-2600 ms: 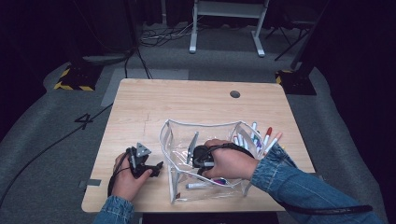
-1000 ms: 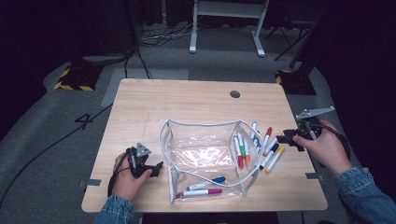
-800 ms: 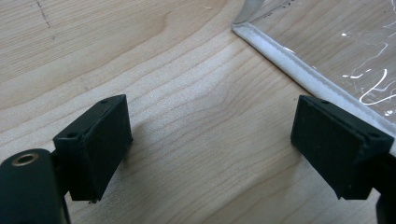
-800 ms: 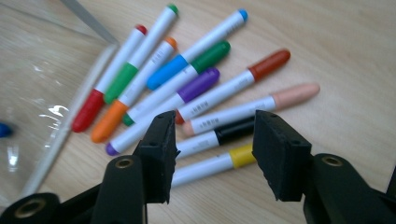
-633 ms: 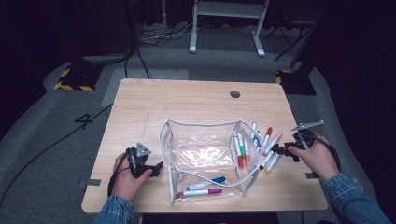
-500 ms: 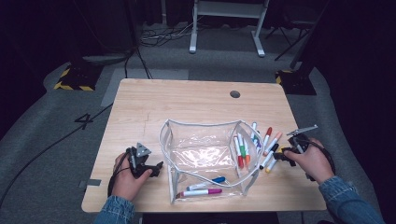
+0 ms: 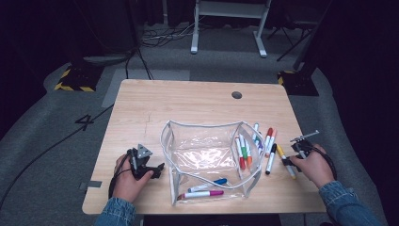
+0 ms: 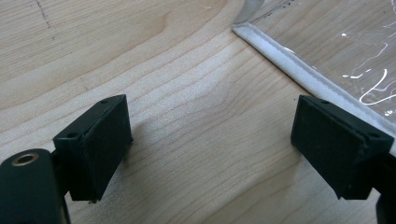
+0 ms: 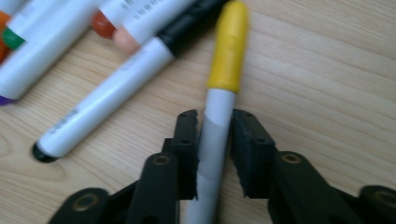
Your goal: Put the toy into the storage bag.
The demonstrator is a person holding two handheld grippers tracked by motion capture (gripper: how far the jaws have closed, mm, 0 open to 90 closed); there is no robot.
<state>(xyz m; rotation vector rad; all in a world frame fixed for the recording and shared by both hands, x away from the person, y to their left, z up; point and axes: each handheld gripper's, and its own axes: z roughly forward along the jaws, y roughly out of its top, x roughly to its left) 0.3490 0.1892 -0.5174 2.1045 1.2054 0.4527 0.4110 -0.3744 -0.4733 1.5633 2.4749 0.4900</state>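
Yellow-capped marker (image 9: 219, 107) clamped by lowered right hand-held gripper (image 9: 214, 140).

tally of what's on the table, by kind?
Pouch: 1
Markers: about 10, as the pile overlaps, counting the yellow marker
Grippers: 2, left gripper and right gripper
Total: about 13

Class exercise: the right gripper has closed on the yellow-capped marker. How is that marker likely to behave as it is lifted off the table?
The yellow-capped marker looks like a rigid plastic tube, so it should stay straight. The right gripper has just closed on its smooth round barrel near the cap, off-centre, so the unheld end may droop or swivel. Set down loose on the table, it would probably roll.
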